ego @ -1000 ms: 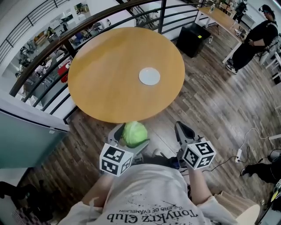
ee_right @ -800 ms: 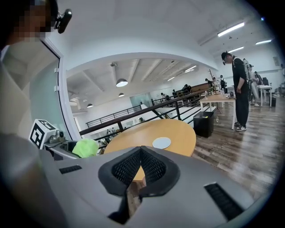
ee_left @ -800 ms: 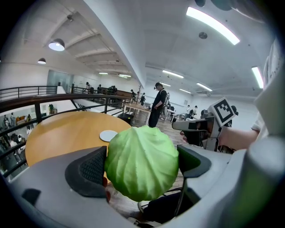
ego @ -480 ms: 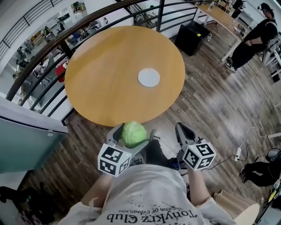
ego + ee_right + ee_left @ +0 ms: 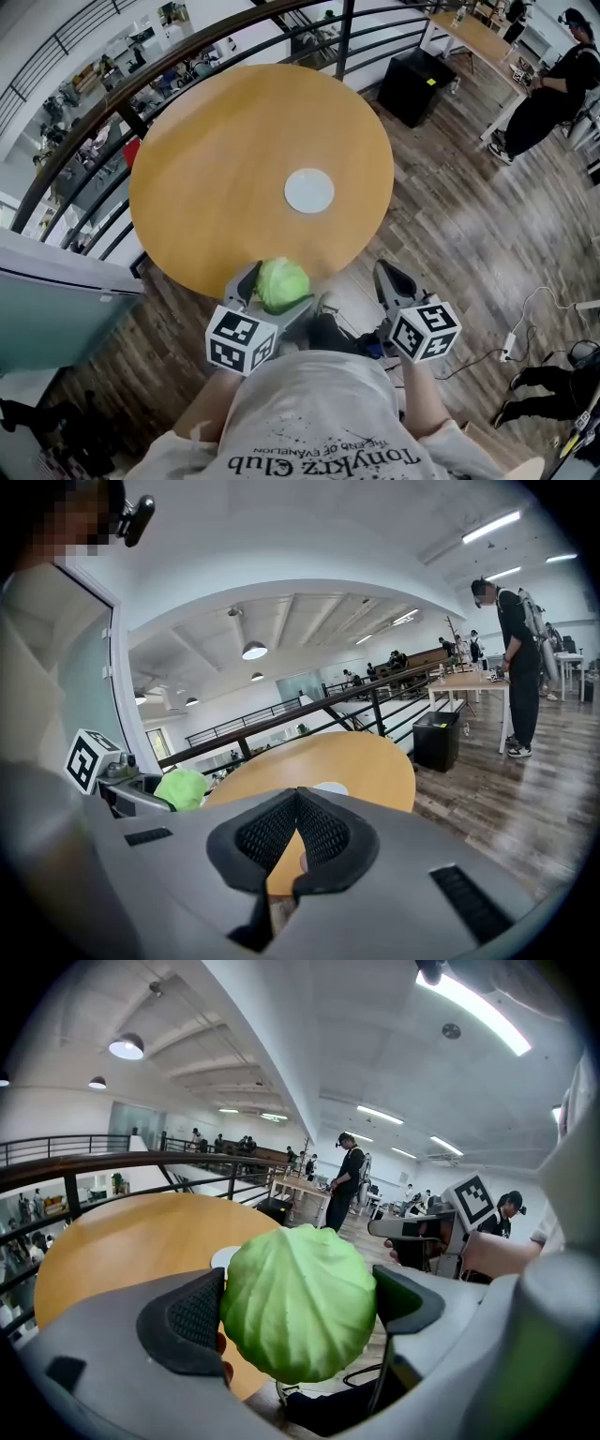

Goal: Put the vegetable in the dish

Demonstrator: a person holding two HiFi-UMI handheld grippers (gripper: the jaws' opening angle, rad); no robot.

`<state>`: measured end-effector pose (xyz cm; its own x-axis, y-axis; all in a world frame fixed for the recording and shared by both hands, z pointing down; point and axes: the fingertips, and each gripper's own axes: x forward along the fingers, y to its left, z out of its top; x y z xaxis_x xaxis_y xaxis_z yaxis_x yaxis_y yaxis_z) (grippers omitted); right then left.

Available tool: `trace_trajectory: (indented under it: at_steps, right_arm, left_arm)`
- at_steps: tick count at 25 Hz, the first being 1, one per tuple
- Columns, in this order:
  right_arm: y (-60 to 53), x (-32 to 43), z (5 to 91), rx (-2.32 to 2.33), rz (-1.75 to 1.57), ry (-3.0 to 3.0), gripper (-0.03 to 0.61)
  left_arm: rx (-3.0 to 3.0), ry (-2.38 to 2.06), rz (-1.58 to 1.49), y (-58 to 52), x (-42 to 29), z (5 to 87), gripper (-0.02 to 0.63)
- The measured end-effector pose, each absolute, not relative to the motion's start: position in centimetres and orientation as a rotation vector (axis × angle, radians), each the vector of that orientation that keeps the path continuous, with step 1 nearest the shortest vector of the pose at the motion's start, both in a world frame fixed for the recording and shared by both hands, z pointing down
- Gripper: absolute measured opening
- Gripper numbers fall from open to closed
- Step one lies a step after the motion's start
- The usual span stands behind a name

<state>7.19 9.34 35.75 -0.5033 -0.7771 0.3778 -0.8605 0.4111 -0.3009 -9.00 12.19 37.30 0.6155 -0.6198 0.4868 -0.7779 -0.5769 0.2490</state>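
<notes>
A round pale green cabbage [image 5: 282, 283] sits between the pads of my left gripper [image 5: 277, 285], which is shut on it at the near edge of the round wooden table [image 5: 216, 159]. In the left gripper view the cabbage [image 5: 298, 1314] fills the gap between both dark pads [image 5: 187, 1321]. A small white dish [image 5: 308, 190] lies flat on the table, a little beyond and to the right of the cabbage. My right gripper [image 5: 388, 274] hangs off the table's near right edge over the floor, shut and empty; its pads meet in the right gripper view [image 5: 298, 797].
A black railing [image 5: 169, 66] curves behind the table. A black box [image 5: 415, 82] stands on the wood floor at the back right, with a person [image 5: 548, 89] and another table [image 5: 473, 33] beyond. Cables [image 5: 539, 291] lie on the floor at the right.
The table and dish have drawn closer to me. The cabbage in the left gripper now overlaps the table's near edge. The right gripper stays shut at my side.
</notes>
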Motion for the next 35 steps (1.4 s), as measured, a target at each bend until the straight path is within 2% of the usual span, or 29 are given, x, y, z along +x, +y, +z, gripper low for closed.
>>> trace_trajectory:
  at_steps: [14, 35]
  right_arm:
    - [-0.5, 12.0, 35.5, 1.313, 0.700, -2.564, 0.021]
    - [-2.5, 12.3, 36.9, 1.270, 0.746, -2.544, 0.021]
  left_arm:
    - [2.309, -1.244, 0.515, 3.6, -4.6, 37.1, 0.483]
    - [2.285, -1.254, 0.575, 0.9, -4.6, 37.7, 0.483]
